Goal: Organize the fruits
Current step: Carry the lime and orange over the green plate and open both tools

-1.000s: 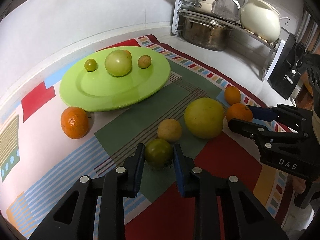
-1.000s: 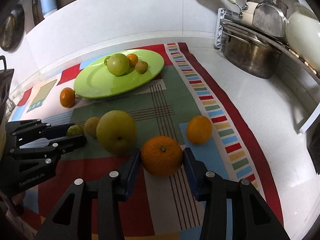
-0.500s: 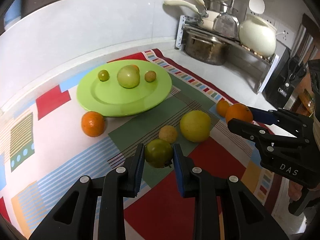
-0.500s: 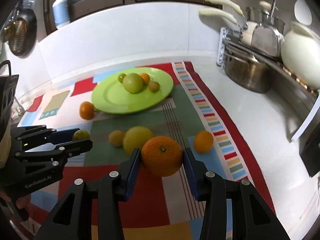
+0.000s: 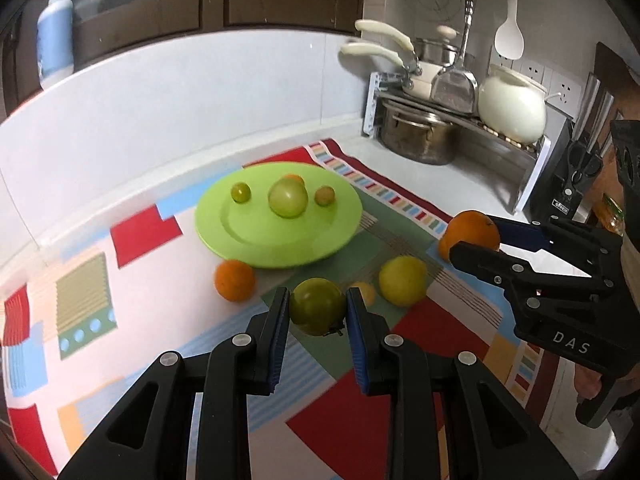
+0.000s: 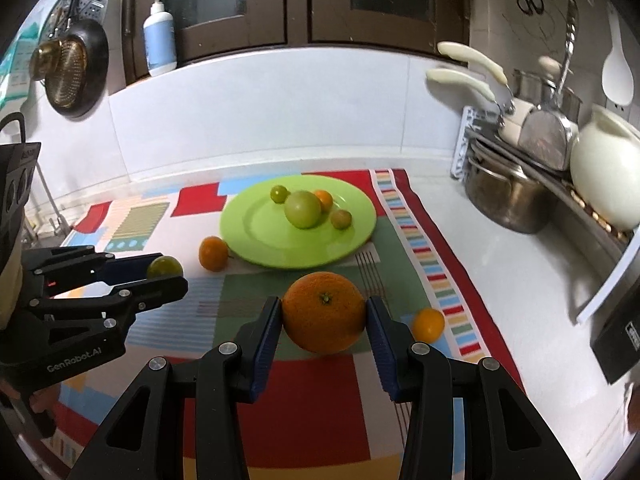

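Note:
My left gripper [image 5: 316, 312] is shut on a dark green tomato [image 5: 317, 305] and holds it above the patterned mat. My right gripper [image 6: 324, 314] is shut on a large orange [image 6: 324, 312], also lifted; that orange shows in the left wrist view [image 5: 474, 232]. The green plate [image 5: 248, 236] at the back holds a big green fruit [image 5: 287, 199], a small green one [image 5: 240, 193], a brownish one [image 5: 324, 196] and a small orange one behind. On the mat lie a small orange [image 5: 234, 281], a yellow fruit [image 5: 403, 280] and a small yellowish fruit [image 5: 366, 293].
A small orange [image 6: 428, 324] lies on the mat to the right of my right gripper. A dish rack [image 5: 460, 128] with pots, a steel pot and a white kettle stands at the back right. A dark knife block [image 5: 568, 184] is at the far right. The white wall runs behind the plate.
Both grippers have risen from the mat with their fruit, the left with the green tomato and the right with the large orange. The fruit on the mat and plate has stayed put.

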A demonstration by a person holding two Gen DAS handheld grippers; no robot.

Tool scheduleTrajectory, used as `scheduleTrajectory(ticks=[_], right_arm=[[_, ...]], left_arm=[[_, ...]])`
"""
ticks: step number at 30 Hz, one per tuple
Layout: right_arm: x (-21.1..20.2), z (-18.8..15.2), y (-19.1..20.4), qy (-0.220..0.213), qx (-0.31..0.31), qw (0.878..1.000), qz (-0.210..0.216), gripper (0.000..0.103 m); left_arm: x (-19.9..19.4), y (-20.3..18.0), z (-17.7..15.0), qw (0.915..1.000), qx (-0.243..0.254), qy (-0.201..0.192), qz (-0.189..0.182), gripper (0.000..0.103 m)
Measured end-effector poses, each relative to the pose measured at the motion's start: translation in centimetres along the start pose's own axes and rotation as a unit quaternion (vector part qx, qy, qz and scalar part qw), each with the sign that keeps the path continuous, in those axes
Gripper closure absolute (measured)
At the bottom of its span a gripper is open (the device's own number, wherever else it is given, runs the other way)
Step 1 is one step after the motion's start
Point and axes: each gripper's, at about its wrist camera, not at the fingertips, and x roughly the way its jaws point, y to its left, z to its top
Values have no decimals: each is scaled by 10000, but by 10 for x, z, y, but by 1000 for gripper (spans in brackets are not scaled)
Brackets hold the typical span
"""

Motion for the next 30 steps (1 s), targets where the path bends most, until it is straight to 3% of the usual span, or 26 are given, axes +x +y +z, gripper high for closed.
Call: scheduleTrajectory(ticks=[19,30], right_arm=[[33,88,8,-477,-209,9983,251,59],[77,124,-10,-386,-182,9986,302,59]], left_arm=[[16,33,78,9983,107,-577,19,75],[60,50,114,9987,16,-513,-15,75]])
